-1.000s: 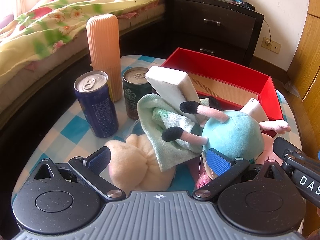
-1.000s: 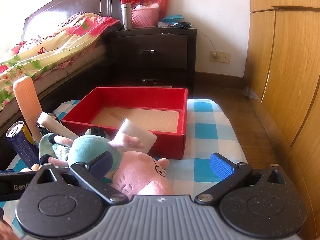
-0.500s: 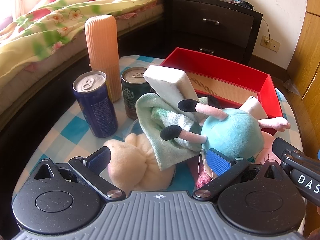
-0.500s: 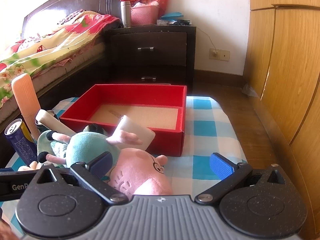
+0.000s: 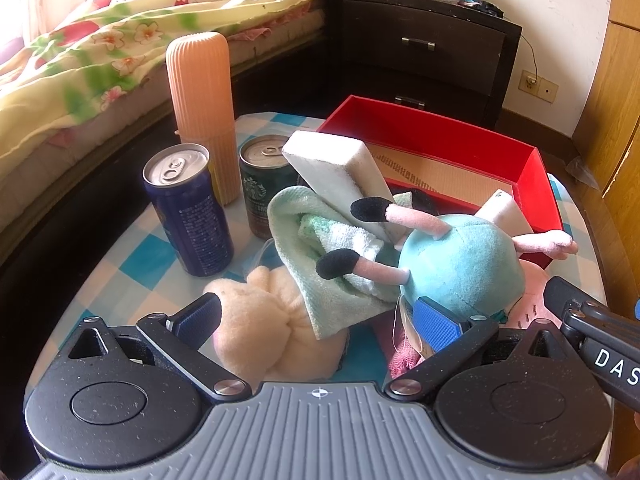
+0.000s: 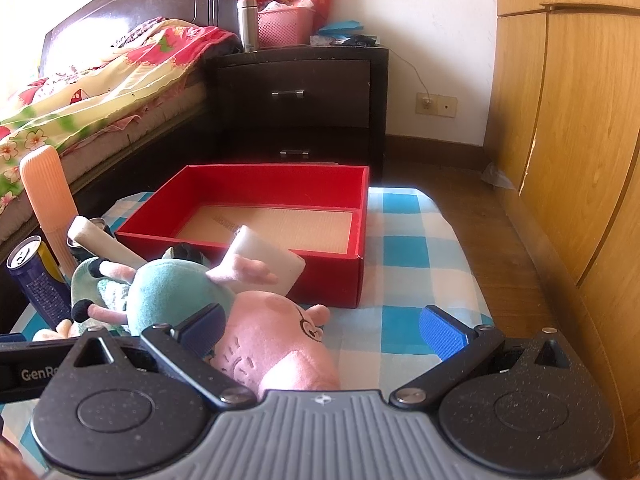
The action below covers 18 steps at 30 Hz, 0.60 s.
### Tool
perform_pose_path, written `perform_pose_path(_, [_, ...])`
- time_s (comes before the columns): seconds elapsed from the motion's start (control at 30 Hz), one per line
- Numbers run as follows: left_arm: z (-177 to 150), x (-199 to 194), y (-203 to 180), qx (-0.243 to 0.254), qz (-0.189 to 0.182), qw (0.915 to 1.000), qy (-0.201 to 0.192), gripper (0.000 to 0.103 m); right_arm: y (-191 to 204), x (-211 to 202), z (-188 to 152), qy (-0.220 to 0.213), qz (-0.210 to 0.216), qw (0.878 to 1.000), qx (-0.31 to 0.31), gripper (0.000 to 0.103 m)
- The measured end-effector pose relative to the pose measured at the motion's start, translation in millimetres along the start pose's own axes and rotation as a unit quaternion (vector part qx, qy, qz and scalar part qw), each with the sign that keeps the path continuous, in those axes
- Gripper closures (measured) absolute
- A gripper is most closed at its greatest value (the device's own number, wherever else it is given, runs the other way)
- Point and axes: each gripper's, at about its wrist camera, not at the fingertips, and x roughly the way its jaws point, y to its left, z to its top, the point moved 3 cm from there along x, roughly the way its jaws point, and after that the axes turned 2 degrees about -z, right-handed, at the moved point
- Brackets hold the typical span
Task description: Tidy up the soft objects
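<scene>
Hovering low over the soft pile, the left claw (image 5: 316, 320) is standing wide open, gripping nothing; its blue pads are flanking a cream plush (image 5: 256, 328) and the edge of a mint green towel (image 5: 320, 280). The right claw (image 6: 324, 330) is also gaping open and empty, its left pad sitting just beside the pink pig plush (image 6: 276, 340), its right pad over bare checked cloth.

The pig plush is lying on the counter (image 6: 412, 280) in front of the red box (image 6: 280, 192), its teal dress and black-tipped legs pointing toward the cans. A white sponge block (image 5: 340, 172) is leaning tilted on the towel heap; a second white sponge (image 6: 264, 260) is resting against the box's near wall, behind the pig's arm. The red box is sitting open, showing only its tan floor.

A blue can (image 5: 188, 208) and a dark green can (image 5: 264, 188) are standing upright at the left of the pile, with a ribbed peach container (image 5: 200, 108) upright just behind them.

Beyond the counter, a bed (image 5: 100, 60) with a floral quilt and a dark nightstand (image 6: 300, 96) are showing; a wooden wardrobe (image 6: 568, 120) is filling the right side.
</scene>
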Motion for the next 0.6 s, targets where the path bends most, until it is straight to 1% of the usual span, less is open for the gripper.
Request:
perform_pose_path(0.1, [-1, 1, -1, 0.003, -0.006, 1.0000, 0.005, 0.006, -1, 1, -1, 0.001, 0.002, 1.000, 0.000, 0.018])
perform_pose_path(0.2, [0, -1, 1, 0.009, -0.030, 0.9995, 0.006, 0.006, -5, 1, -1, 0.006, 0.009, 1.000, 0.001, 0.019])
perform_pose_path(0.33, [0, -5, 11, 0.022, -0.018, 0.9996, -0.008, 0.006, -19, -1, 2, 0.000, 0.007, 1.000, 0.005, 0.019])
perform_pose_path(0.47, [-4, -8, 23, 0.032, -0.024, 0.9990, -0.020, 0.006, -34, 2, -2, 0.010, 0.001, 1.000, 0.008, 0.019])
perform_pose_path(0.53, [-5, -8, 29, 0.040, -0.038, 0.9982, -0.024, 0.006, -41, 3, -3, 0.017, 0.002, 1.000, 0.016, 0.019])
perform_pose_path(0.6, [-9, -7, 35, 0.060, -0.039, 0.9969, -0.032, 0.006, -47, 4, -4, 0.022, 0.005, 1.000, 0.020, 0.019])
